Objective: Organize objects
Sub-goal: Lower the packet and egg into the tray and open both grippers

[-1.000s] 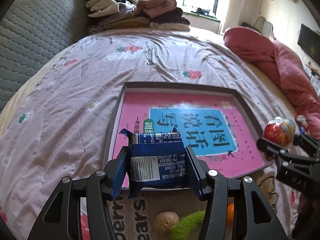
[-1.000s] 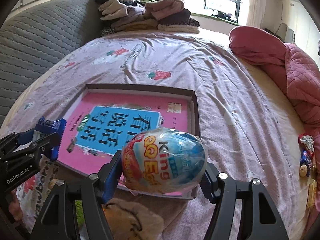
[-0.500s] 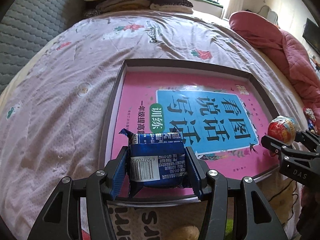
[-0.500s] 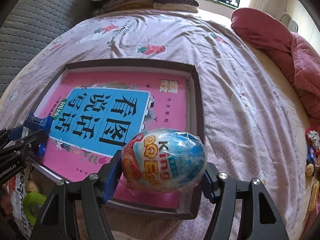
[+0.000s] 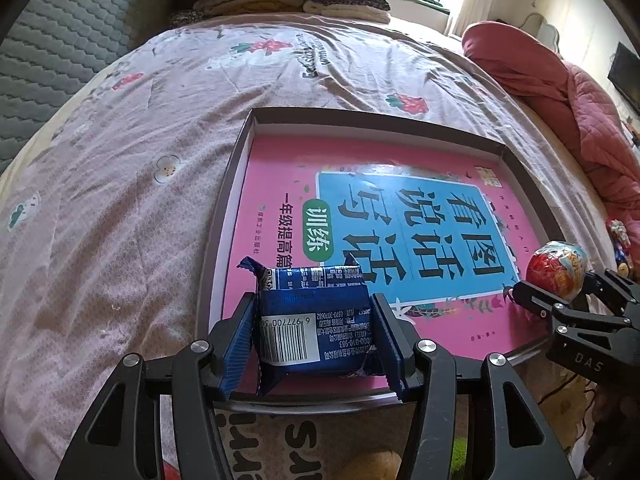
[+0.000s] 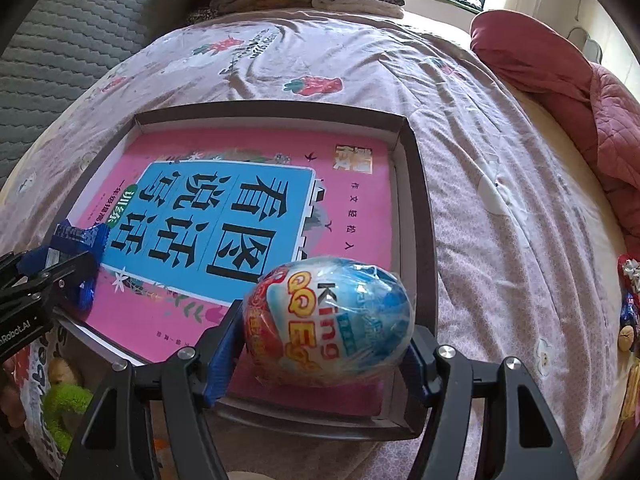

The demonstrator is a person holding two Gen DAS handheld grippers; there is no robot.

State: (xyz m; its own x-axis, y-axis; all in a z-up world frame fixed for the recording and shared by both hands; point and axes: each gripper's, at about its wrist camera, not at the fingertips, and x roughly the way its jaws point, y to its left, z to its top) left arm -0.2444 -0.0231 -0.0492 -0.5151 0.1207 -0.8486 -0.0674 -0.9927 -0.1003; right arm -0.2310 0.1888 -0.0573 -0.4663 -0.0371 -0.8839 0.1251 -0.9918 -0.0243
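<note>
**Over the tray's near edge, both loads ready to set down**

Over the near edge of the tray [image 5: 224,216], the left tool [image 5: 316,332] pinches the blue snack packet [image 5: 316,320]; the right tool [image 6: 328,344] pinches the wrapped egg [image 6: 332,320] at the near right corner. Lower each flat onto the pink book [image 6: 248,208], apart, before opening. Beyond lies the bed [image 5: 120,140].
</note>
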